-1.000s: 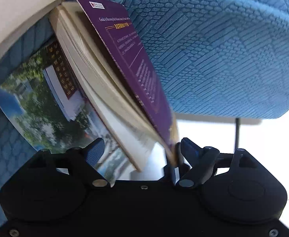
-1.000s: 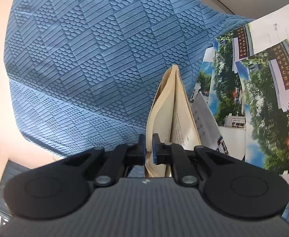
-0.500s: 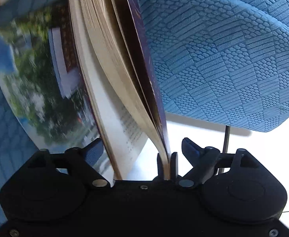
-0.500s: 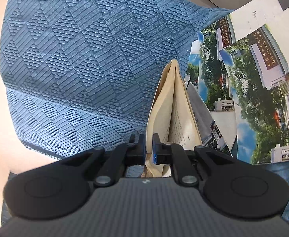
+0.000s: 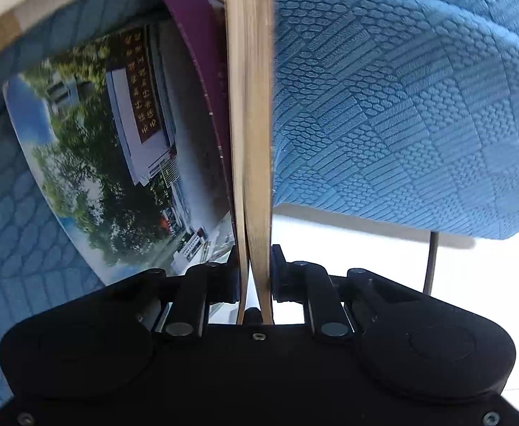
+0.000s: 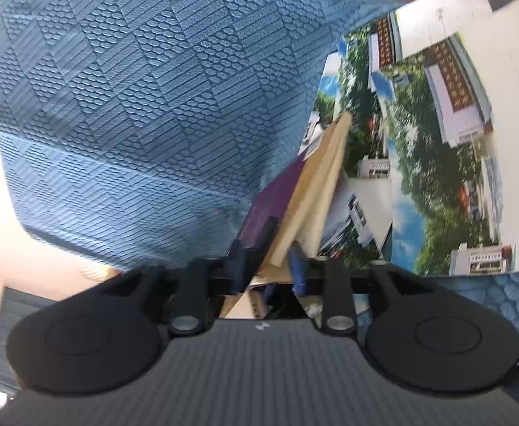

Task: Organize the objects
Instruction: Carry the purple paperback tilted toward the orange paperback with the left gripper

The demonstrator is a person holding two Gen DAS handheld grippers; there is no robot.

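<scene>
On the left side of the left wrist view a glossy brochure (image 5: 92,149) with a photo of a building lies flat on the blue textured cushion (image 5: 401,106). Just beside it, in the middle, stands the book (image 5: 250,124) with the purple cover, on its edge, its page block running straight up from the left tongs (image 5: 254,277). These tongs have just been closing and now stand narrow, pressing the lower part of the book between their pads. To the right there is only the cushion and a bright floor below it.

In the right wrist view the cushion fills the left; in the middle the same book (image 6: 316,184) leans to the right, and the right tongs (image 6: 268,262) have just been opening. They are half wide, with the book's corner between the pads, and I judge they no longer press it. On the right lie more brochures (image 6: 437,142), overlapping.

The book is a paperback: rather light, but soft. Held only at one corner, it will probably bend and the pages may fan open. The cover looks smooth and a little slippery. A better hold, I think, is near the spine, across the whole thickness.
</scene>
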